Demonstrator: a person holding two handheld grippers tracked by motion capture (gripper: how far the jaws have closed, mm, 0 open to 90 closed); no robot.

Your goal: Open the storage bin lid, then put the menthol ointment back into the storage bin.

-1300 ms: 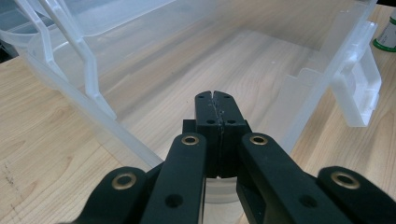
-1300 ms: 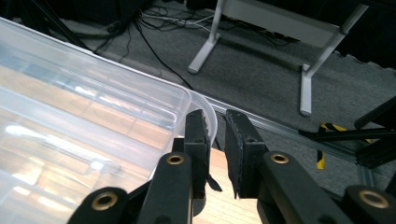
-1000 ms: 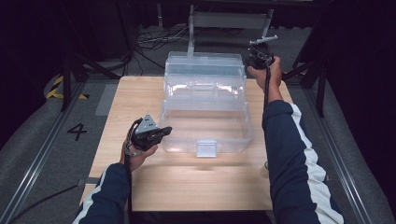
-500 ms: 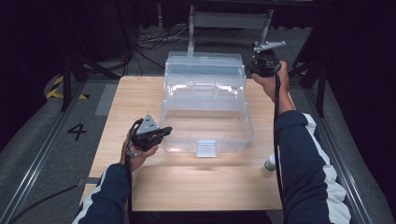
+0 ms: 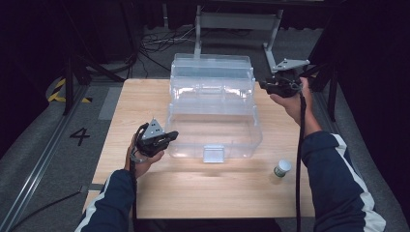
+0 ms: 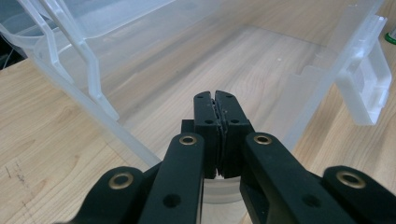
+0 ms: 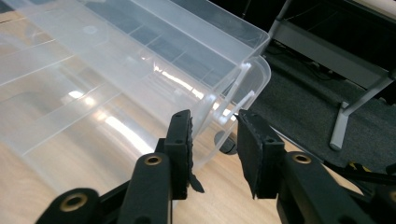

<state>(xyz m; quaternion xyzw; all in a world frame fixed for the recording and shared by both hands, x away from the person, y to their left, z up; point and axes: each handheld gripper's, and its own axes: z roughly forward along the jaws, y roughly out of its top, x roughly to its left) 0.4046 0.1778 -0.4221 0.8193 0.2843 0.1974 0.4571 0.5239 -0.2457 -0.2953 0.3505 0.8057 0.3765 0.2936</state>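
A clear plastic box (image 5: 212,126) stands on the wooden table (image 5: 145,96) with its lid (image 5: 210,72) swung back. My left gripper (image 5: 171,136) is shut at the box's front left corner. In the left gripper view its tips (image 6: 215,100) meet over the box's wall (image 6: 93,84), and I see nothing between the pads. My right gripper (image 5: 265,86) hovers by the lid's right rear corner. Its jaws (image 7: 215,135) have just been opening and now stand apart. The lid's corner (image 7: 247,70) lies beyond them, and the pads are not pressing on it.
A small jar (image 5: 282,167) with a white cap stands on the table right of the box, near my right forearm. The box's front latch (image 5: 214,153) hangs down. A metal stand (image 5: 237,21) and cables sit on the dark floor behind the table.
My right hand has drawn back from the lid's corner, to the right and nearer, with its jaws wider apart. The small jar has come into sight. The left hand has stayed put.
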